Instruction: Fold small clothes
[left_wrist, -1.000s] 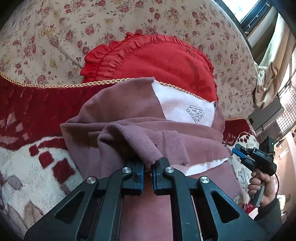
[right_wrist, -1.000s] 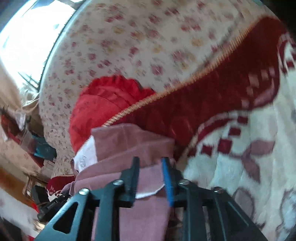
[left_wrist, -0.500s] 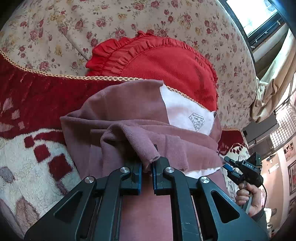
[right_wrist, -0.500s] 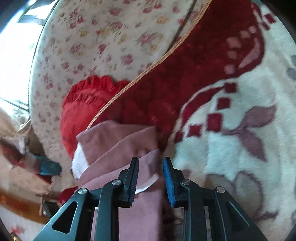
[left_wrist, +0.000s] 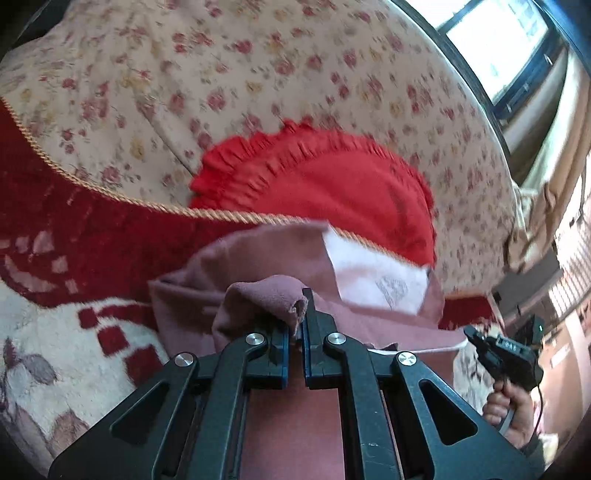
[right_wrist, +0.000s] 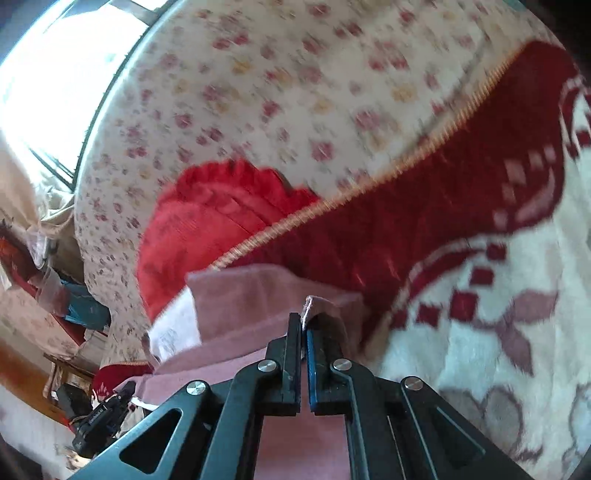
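A mauve garment (left_wrist: 258, 258) with a white lining and printed label (left_wrist: 380, 277) lies partly folded on a red and white blanket (left_wrist: 55, 332). My left gripper (left_wrist: 297, 314) is shut on a bunched fold of the garment's near left side, held a little off the blanket. In the right wrist view the same garment (right_wrist: 240, 295) shows its right edge between the fingers of my right gripper (right_wrist: 303, 325), whose jaws are closing on that pale hem. A hand (left_wrist: 513, 406) holds the right gripper at the far right of the left wrist view.
A red ruffled cushion (left_wrist: 332, 184) leans against the floral sofa back (left_wrist: 184, 74) just behind the garment. A gold cord (right_wrist: 406, 162) edges the blanket. A bright window (left_wrist: 498, 48) and cluttered room (right_wrist: 55, 295) lie beyond the sofa end.
The right gripper's jaws have come together on the garment's right edge and it has moved in closer. The left gripper has lifted and turned slightly with its fold still held.
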